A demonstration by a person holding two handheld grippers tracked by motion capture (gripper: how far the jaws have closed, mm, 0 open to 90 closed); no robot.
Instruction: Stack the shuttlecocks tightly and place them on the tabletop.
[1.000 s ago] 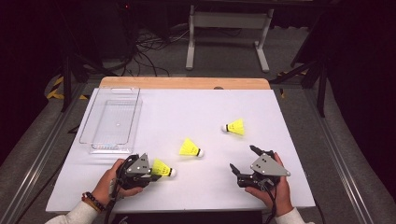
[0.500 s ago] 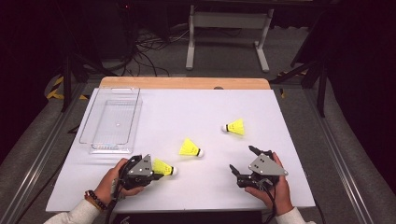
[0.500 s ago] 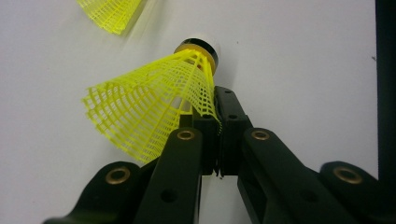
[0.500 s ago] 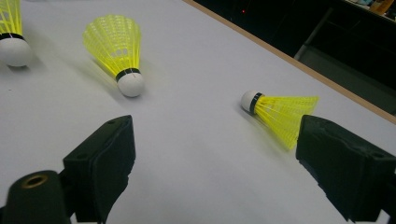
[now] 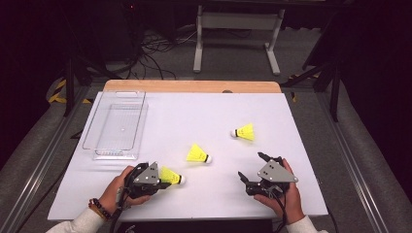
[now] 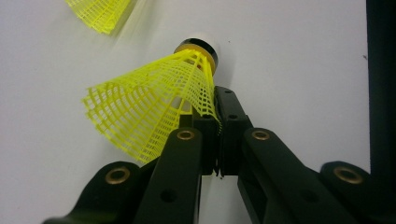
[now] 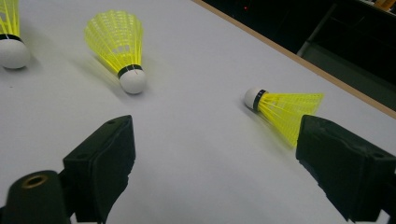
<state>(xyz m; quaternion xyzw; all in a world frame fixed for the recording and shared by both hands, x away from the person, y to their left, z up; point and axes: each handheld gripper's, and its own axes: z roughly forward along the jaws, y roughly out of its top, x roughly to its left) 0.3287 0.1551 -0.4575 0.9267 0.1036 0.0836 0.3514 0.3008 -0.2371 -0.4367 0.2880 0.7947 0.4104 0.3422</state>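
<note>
Yellow plastic mesh forms the skirt of the nearest shuttlecock (image 6: 154,105), a cone with a black-and-gold band and a white cork nose, and one wall of that skirt is pinched between the pads of the left gripper (image 6: 217,123), whose jaws have just been closing and now stand clenched on the mesh. In the high view this shuttlecock (image 5: 171,176) lies on the white table (image 5: 204,116) with its nose pointing away from the left gripper (image 5: 158,178) toward the right gripper (image 5: 252,170). So the grasp looks made, while the lift and carry are, as far as I can judge, yet to come. A second yellow mesh shuttlecock (image 5: 197,154) lies just ahead of the left claw and a little toward the right one. A third yellow shuttlecock (image 5: 244,132) lies farther off, ahead of the right claw. From the right gripper view, that claw (image 7: 215,149) stands wide open with nothing between its jaws, and the second (image 7: 119,44) and third (image 7: 285,109) shuttlecocks lie ahead of it, untouched. A clear plastic rectangular tray (image 5: 92,136) sits ahead of the left claw, well apart from it, and holds nothing. If it is the goal, none of the three shuttlecocks is in yet, and all the carrying remains.
</note>
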